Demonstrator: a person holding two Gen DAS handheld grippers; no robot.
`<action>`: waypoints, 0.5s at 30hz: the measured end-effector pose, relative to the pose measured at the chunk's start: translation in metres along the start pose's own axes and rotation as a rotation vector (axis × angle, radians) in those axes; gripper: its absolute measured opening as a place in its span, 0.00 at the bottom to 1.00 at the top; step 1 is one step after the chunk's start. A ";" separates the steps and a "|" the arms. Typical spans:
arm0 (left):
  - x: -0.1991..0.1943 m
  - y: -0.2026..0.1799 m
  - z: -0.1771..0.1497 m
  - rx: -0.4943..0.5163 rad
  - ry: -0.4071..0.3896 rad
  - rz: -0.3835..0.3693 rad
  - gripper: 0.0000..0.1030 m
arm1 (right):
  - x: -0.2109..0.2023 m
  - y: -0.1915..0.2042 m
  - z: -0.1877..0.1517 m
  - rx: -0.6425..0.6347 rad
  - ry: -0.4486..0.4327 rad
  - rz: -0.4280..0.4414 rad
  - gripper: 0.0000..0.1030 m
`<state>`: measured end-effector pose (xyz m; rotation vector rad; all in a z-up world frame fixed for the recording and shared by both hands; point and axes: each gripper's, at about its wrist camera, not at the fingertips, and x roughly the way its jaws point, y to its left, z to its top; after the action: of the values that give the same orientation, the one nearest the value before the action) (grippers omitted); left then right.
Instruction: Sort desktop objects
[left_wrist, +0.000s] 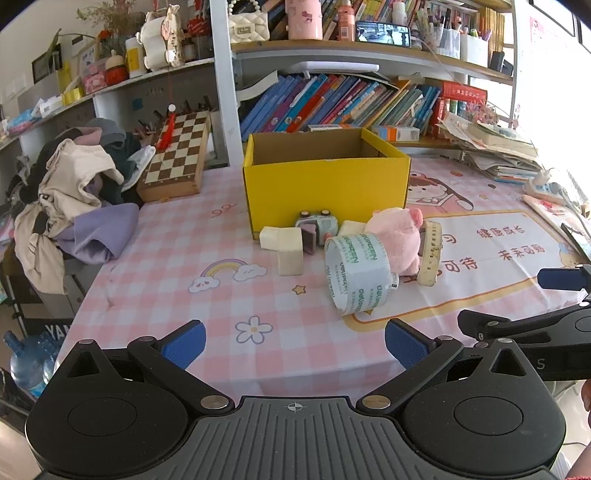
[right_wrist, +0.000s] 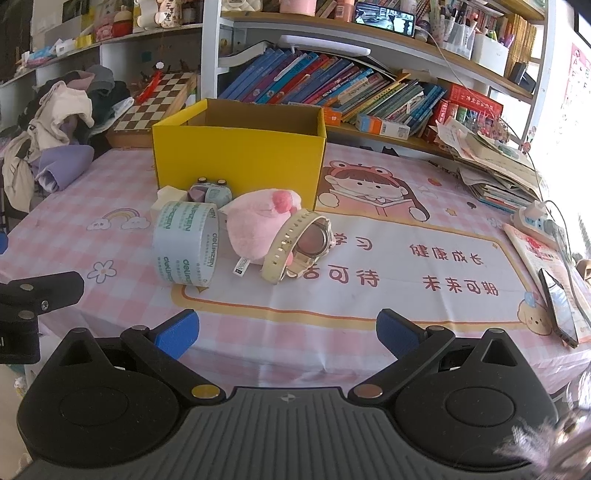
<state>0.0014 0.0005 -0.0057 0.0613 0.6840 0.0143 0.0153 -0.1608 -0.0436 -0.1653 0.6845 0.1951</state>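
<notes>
1. The left gripper (left_wrist: 294, 345) hangs over the near edge of the worktop (left_wrist: 177, 258), its blue-padded fingers (left_wrist: 184, 341) spread wide with nothing between them.
2. The right gripper (right_wrist: 287, 334) is spread just as wide and empty, low over the same near edge; part of the other gripper's black frame shows at the side of each view.
3. Ahead of both grippers lies a cluster of small things. Nearest the left gripper is a roll of tape (left_wrist: 357, 273) on its side, touching a pink plush pig (left_wrist: 397, 236) behind it.
4. A cream wristwatch (right_wrist: 295, 245) leans on edge against the pig, almost straight ahead of the right gripper.
5. Beyond the tape, left of the pig, lie pale blocks (left_wrist: 284, 245) and a small green toy car (left_wrist: 317, 225), close against the box.
6. Behind the cluster stands an open yellow box (left_wrist: 327, 184); what its inside holds cannot be seen.
7. The worktop wears a pink checked cloth printed with rainbows, flowers and a cartoon girl.
8. Far left of the left gripper sits a heap of clothes (left_wrist: 74, 199) and a chessboard (left_wrist: 177, 155) leaning at the back.
9. Shelves of slanted books (left_wrist: 332, 99) line the rear wall; stacked papers (right_wrist: 495, 166) and a power strip (right_wrist: 535, 218) lie far right of the right gripper.
</notes>
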 end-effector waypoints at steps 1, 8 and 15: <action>0.000 0.000 0.000 0.000 0.001 0.000 1.00 | 0.000 0.000 0.000 -0.002 0.000 -0.001 1.00; 0.003 0.001 0.000 0.000 0.007 0.000 1.00 | 0.002 0.001 0.001 -0.009 0.000 -0.005 1.00; 0.003 0.004 0.001 -0.006 0.009 -0.017 1.00 | 0.002 0.003 0.002 -0.016 0.000 -0.005 1.00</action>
<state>0.0047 0.0043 -0.0066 0.0498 0.6932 0.0008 0.0174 -0.1574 -0.0439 -0.1822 0.6828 0.1954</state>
